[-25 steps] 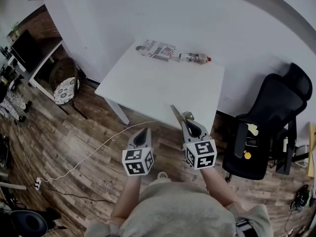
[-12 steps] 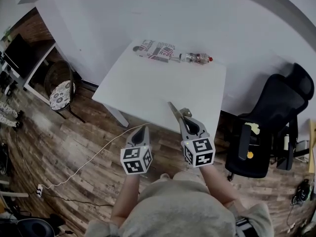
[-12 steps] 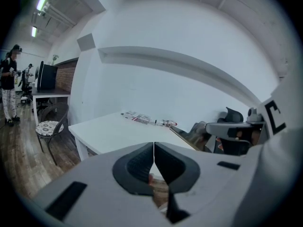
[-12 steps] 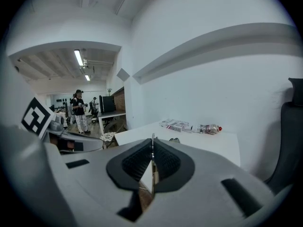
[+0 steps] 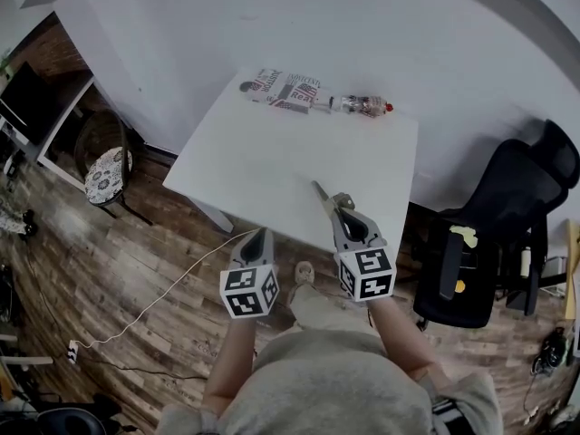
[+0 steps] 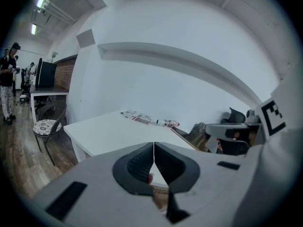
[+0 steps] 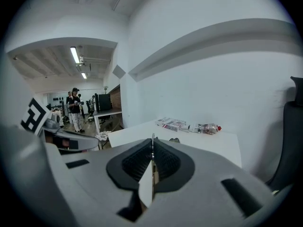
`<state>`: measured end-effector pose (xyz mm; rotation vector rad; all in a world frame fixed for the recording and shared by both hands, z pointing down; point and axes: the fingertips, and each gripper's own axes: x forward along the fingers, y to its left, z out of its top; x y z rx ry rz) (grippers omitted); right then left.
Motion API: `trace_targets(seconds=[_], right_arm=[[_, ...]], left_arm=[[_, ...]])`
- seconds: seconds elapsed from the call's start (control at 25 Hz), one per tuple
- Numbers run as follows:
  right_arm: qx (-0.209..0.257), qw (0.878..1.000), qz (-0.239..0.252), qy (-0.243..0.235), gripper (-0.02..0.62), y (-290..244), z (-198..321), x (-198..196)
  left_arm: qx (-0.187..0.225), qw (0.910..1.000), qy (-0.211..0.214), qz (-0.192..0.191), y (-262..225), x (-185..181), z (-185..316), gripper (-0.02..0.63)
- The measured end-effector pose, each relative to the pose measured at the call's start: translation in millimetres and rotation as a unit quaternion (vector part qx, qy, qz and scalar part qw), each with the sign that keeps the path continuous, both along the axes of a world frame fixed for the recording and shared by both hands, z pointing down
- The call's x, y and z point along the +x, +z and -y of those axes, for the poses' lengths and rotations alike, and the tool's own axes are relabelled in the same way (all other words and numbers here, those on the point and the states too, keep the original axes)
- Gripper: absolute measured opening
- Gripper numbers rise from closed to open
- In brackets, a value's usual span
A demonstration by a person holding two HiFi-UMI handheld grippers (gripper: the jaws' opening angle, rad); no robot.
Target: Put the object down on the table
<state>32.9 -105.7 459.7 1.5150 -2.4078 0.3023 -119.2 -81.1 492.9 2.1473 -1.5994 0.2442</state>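
At far left a chair with a patterned cushion (image 5: 107, 163) stands on the wooden floor (image 5: 118, 261), and a white cable (image 5: 172, 284) trails across the boards toward the person. The left gripper (image 5: 260, 236) (image 6: 154, 148) is held over the floor in front of the white table (image 5: 299, 152); its jaws are clenched together with nothing between them. At the far edge of the table lie a printed packet (image 5: 285, 89) and, just beside it, a clear plastic bottle (image 5: 362, 107). The right gripper (image 5: 337, 208) (image 7: 152, 148) is clamped on a thin flat object (image 5: 323, 196) (image 7: 146, 183), which is seen edge-on between the pads. In the head view the object's tip points out over the table's near edge. A black office chair (image 5: 507, 216) stands to the right of the table.
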Motion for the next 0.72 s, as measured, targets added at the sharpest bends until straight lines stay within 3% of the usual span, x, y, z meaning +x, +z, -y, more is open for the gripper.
trace_targets(seconds=[0.72], right_arm=[[-0.037,0.999,-0.018,0.003,0.014,41,99,-2]], left_arm=[[-0.025,0.9997,-0.001,0.003,18,-5,91,0.008]])
